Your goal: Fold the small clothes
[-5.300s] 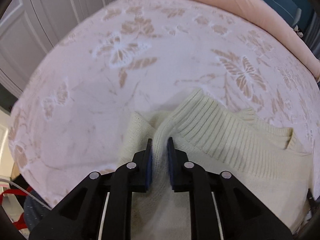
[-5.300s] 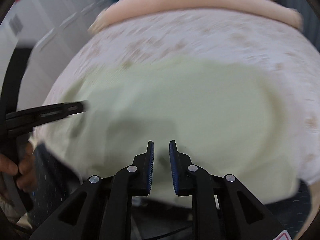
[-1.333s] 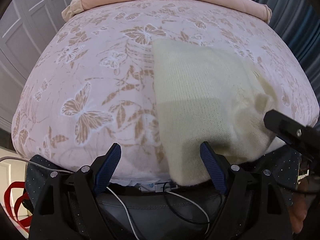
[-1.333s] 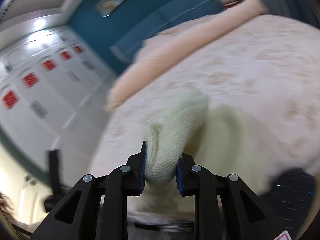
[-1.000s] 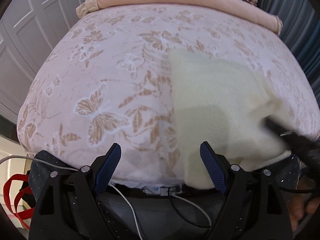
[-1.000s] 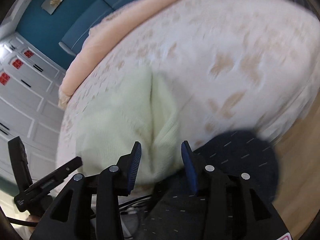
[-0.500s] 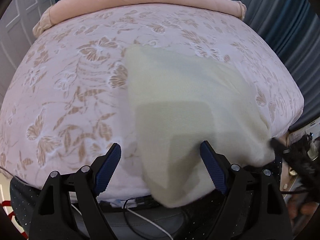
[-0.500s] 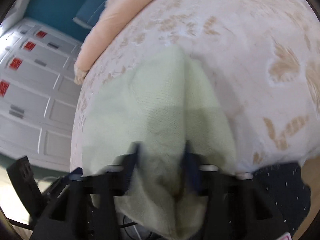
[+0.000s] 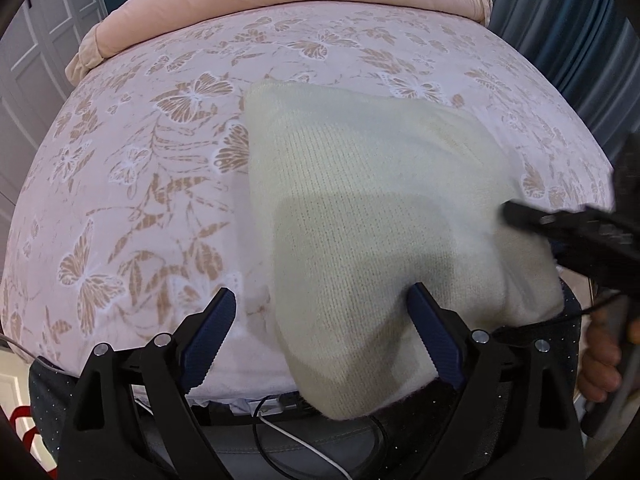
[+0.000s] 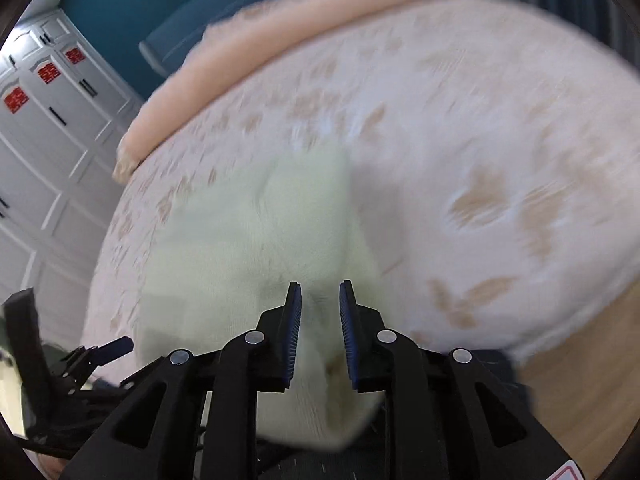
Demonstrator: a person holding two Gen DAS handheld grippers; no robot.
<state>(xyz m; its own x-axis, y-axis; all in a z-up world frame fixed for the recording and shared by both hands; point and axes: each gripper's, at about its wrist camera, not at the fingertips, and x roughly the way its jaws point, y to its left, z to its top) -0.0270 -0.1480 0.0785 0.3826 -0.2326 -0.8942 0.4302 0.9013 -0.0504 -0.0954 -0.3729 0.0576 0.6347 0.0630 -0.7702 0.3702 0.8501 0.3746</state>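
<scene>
Left gripper (image 9: 318, 334) gapes wide over the folded cream sweater (image 9: 372, 208) on the bed (image 9: 160, 160), right gripper (image 10: 320, 312) narrowly clamps the sweater's near edge.

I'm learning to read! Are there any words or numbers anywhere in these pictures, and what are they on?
Red signs on the white cupboard doors: too blurred to read.
Red-edged sticker on the right gripper: cut off, unreadable.
Sweater and bedspread: no words or numbers.

tongs (image 9: 320, 336): black frame | blue ribbed pads (image 9: 434, 336) | silver screws (image 9: 162, 340)
</scene>
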